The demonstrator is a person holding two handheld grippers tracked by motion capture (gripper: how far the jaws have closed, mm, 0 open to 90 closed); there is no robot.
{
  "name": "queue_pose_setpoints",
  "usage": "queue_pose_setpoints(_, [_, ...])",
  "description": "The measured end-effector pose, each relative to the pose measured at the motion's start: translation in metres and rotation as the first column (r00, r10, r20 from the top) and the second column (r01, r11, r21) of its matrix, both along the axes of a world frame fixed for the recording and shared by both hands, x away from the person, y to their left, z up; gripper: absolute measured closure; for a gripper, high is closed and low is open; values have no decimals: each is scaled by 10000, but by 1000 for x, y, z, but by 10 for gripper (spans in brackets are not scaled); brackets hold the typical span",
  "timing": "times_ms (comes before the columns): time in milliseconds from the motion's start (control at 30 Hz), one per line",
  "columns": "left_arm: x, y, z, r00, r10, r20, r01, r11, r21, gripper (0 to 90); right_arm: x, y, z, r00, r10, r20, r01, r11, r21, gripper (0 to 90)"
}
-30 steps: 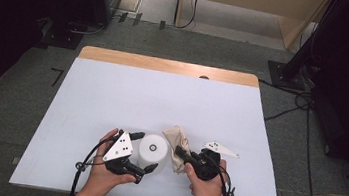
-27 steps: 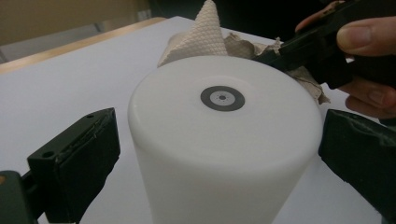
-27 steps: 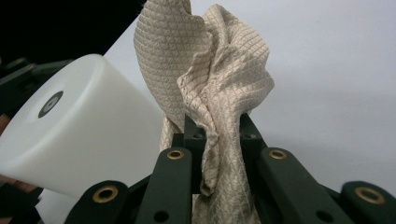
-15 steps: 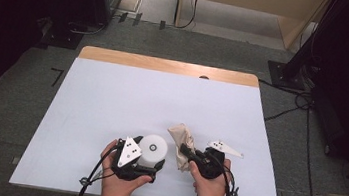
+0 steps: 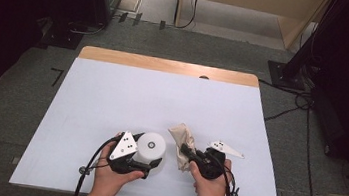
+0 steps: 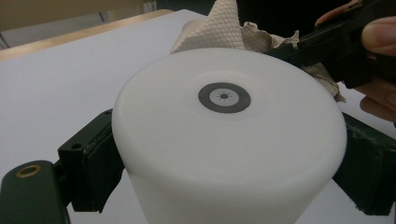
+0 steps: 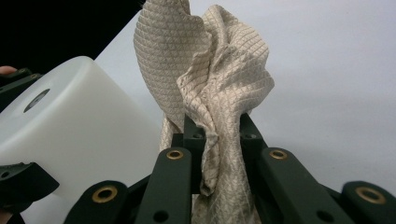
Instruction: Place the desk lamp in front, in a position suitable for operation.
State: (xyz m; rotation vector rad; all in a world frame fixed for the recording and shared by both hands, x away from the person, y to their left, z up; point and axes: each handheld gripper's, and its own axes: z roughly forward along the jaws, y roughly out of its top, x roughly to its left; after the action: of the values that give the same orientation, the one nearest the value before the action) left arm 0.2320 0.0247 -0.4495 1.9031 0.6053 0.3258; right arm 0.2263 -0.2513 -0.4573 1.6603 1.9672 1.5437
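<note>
A white cylinder (image 5: 150, 145) with a small grey disc on its end (image 6: 224, 97) sits near the table's front edge. My left gripper (image 5: 147, 159) is shut on it, one pad (image 6: 93, 165) on each side of its wall. Just to its right lies a crumpled beige cloth (image 5: 181, 135) with a diamond weave. My right gripper (image 5: 186, 153) is shut on the cloth (image 7: 210, 70), which bunches up between its closed jaws (image 7: 217, 140). The cylinder (image 7: 74, 121) stands close beside the cloth, and the cloth (image 6: 219, 23) rises just behind the cylinder.
The white table top (image 5: 162, 96) stretches bare beyond the hands to a wooden strip (image 5: 166, 66) along its far edge. Dark stands and cables (image 5: 293, 100) lie on the grey floor around the table.
My left hand has shifted slightly to the right beneath the cylinder. The right gripper and the cloth have stayed where they were.
</note>
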Motion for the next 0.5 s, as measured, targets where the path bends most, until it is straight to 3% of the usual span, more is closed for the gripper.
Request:
queue_pose_setpoints(100, [7,8,0,9977,-671,92,673,9975,-200,88,0,0,0,10000,2,-5,-2,10000,38,797])
queue_pose_setpoints(167, [11,12,1,9926,-1172,306,1178,9929,-175,88,0,0,1,10000,6,31,-7,10000,75,797])
queue_pose_setpoints(200, [11,12,1,9926,-1172,306,1178,9929,-175,88,0,0,1,10000,6,31,-7,10000,75,797])
queue_pose_setpoints(233, [15,18,1,9782,-2022,476,2036,9787,-266,88,0,0,1,10000,47,37,-47,10000,62,797])
queue_pose_setpoints(267, [16,20,1,9666,-2499,579,2521,9671,-349,88,0,1,1,10000,73,50,-74,10000,45,797])
queue_pose_setpoints(300, [16,22,1,9579,-2800,632,2828,9584,-396,88,0,1,1,9999,111,11,-111,9999,75,797])
queue_pose_setpoints(333, [16,22,1,9579,-2800,632,2828,9584,-396,88,0,1,1,9999,153,18,-153,9999,75,797])
queue_pose_setpoints(367, [18,24,1,9473,-3125,707,3146,9490,-207,88,0,2,1,9998,183,41,-183,9998,108,797])
queue_pose_setpoints(433, [19,25,0,9467,-3146,691,3155,9489,-25,89,0,2,1,9998,213,66,-213,9997,101,797])
queue_pose_setpoints(500, [21,24,-5,9531,-2982,526,2977,9545,166,88,-2,4,4,9992,369,134,-373,9988,328,797])
